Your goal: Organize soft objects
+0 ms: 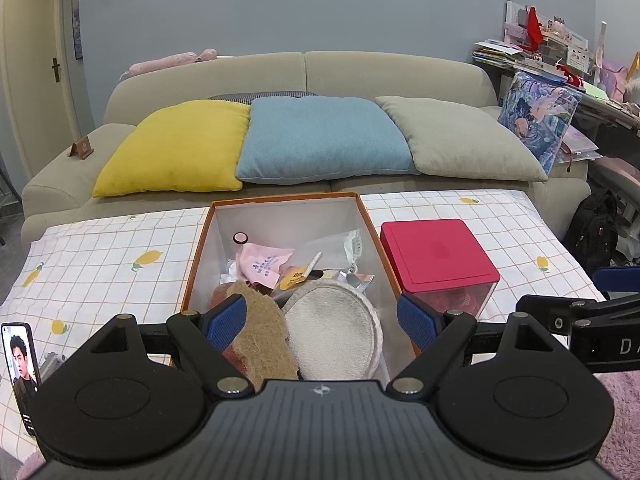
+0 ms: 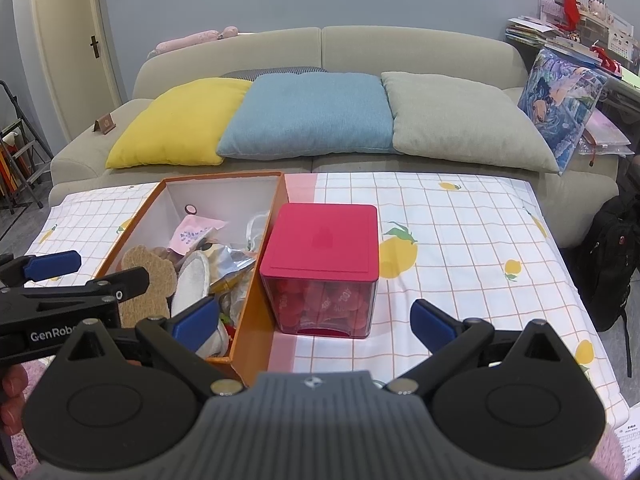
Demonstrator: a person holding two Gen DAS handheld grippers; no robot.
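Living room: grey-blue wall, beige sofa (image 1: 280,76) behind a table under a lemon-print checked cloth (image 1: 100,264).

Sofa seat: yellow cushion (image 1: 176,148), blue cushion (image 1: 320,138), grey-green cushion (image 1: 460,138), side by side, edges overlapping.

Tabletop, middle, reaching from the far edge toward the near edge: orange cardboard box (image 1: 202,248), white inside, open on top. Contents: tan fibrous pad (image 1: 262,332) and round white terry pad (image 1: 332,328) at the near end, touching; pink printed cloth (image 1: 262,266) behind them; clear packets and small items further back, not identifiable.

Just beside the box's right wall: clear container with red lid (image 1: 436,256), red items inside.

Near left corner: upright phone (image 1: 20,364), screen lit.

Left gripper (image 1: 320,320): jaws wide apart, holding nothing, hovering above the near end of the box.

Right gripper (image 2: 316,320): jaws wide apart, holding nothing, above the near edge in front of the red-lidded container.
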